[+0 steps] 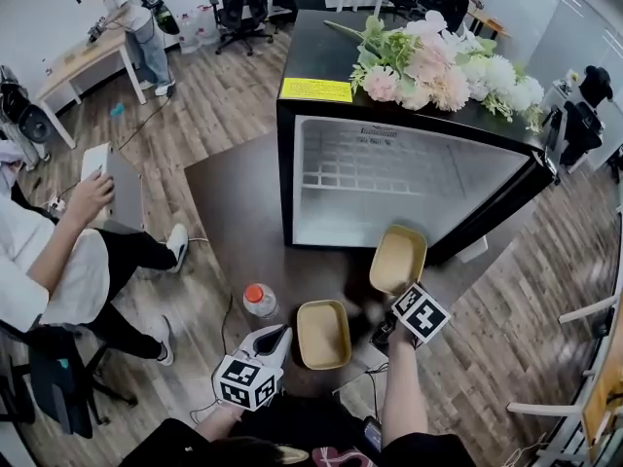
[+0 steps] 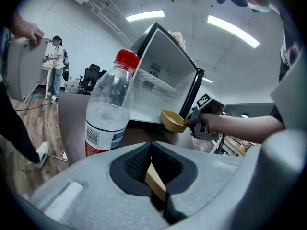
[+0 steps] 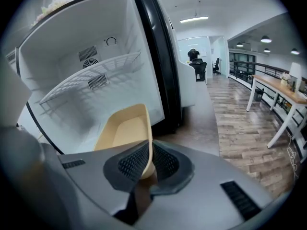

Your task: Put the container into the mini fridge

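Observation:
The mini fridge [image 1: 292, 178] stands open on the floor, its white inside [image 3: 91, 75] bare apart from a wire shelf. My right gripper [image 1: 391, 302] is shut on the rim of a tan container [image 1: 397, 259], held tilted just in front of the fridge's opening [image 3: 122, 133]. The left gripper view shows that container [image 2: 172, 121] before the fridge [image 2: 163, 75]. My left gripper [image 1: 284, 337] is shut on the edge of a second tan container [image 1: 323, 334], low and nearer to me. Only a thin tan edge [image 2: 154, 180] shows between its jaws.
A clear water bottle with a red cap [image 1: 259, 300] stands on the floor beside my left gripper [image 2: 108, 109]. Pink and white flowers [image 1: 438, 61] lie on the fridge's top. A person sits at the left [image 1: 68, 261]; another stands at a desk behind [image 1: 127, 17]. White table legs [image 1: 574, 377] stand right.

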`<state>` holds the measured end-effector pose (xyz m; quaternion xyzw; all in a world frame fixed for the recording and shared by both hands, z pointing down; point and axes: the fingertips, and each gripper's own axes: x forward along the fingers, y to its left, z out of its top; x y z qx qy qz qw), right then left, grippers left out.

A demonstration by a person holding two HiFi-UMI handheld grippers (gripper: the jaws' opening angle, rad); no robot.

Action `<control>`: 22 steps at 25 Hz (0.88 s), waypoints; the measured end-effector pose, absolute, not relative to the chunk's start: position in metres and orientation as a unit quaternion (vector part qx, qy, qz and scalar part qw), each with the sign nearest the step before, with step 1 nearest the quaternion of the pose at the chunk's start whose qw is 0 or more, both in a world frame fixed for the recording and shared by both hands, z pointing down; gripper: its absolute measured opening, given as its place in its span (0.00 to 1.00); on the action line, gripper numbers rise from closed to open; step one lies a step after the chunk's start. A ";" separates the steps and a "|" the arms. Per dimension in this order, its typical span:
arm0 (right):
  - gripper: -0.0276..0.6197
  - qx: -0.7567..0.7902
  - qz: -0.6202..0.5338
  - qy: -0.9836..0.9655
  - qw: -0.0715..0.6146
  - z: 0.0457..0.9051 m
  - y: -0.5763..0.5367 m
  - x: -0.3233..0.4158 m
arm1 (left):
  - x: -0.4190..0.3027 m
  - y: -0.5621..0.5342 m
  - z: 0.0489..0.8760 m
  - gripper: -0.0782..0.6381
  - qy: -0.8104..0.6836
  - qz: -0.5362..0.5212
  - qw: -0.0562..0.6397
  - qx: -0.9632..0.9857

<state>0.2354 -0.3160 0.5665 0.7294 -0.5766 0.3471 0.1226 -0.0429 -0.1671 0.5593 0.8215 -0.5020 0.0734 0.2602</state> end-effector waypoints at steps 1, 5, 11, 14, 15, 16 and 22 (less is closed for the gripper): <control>0.09 0.729 0.349 -0.576 0.121 0.565 -0.322 0.236 | -0.043 -0.168 0.560 0.12 -0.502 0.074 0.260 0.821; 0.08 0.727 0.360 -0.573 0.118 0.566 -0.340 0.236 | -0.046 -0.170 0.561 0.12 -0.507 0.075 0.263 0.817; 0.08 0.724 0.369 -0.570 0.121 0.571 -0.361 0.234 | -0.048 -0.176 0.561 0.12 -0.509 0.078 0.262 0.816; 0.08 0.722 0.371 -0.571 0.124 0.574 -0.372 0.233 | -0.048 -0.178 0.561 0.12 -0.511 0.080 0.262 0.815; 0.08 0.721 0.373 -0.571 0.123 0.575 -0.376 0.233 | -0.049 -0.179 0.561 0.12 -0.512 0.080 0.261 0.814; 0.09 0.720 0.374 -0.571 0.121 0.576 -0.380 0.233 | -0.049 -0.180 0.562 0.12 -0.513 0.081 0.262 0.813; 0.08 0.722 0.368 -0.574 0.118 0.576 -0.402 0.231 | -0.058 -0.180 0.566 0.12 -0.521 0.089 0.266 0.806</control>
